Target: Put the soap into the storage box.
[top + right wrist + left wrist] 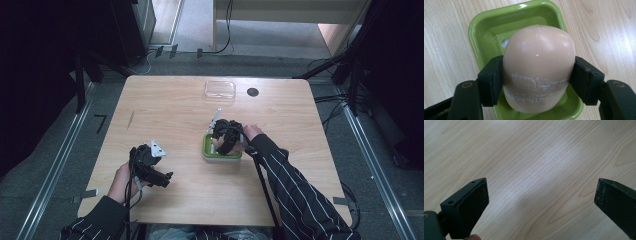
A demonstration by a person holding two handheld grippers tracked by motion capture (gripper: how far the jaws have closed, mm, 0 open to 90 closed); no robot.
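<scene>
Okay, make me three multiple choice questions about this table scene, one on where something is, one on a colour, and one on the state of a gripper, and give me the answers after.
1. Where does the clear plastic container lie?
A. At the far edge of the table, beside a dark round spot
B. Inside the green tray
C. Under the left gripper

2. What colour is the tray beneath the soap bar?
A. Blue
B. Green
C. White

3. How does the right gripper stand?
A. Wide open above bare wood
B. Lying loose on the table
C. Shut on the soap bar

Answers:
1 A, the high view shows it at the far edge, apart from both hands.
2 B, the right gripper view shows a glossy green rim around the bar.
3 C, both black pads press on the bar's sides, while the left gripper is the open one over bare wood.
</scene>
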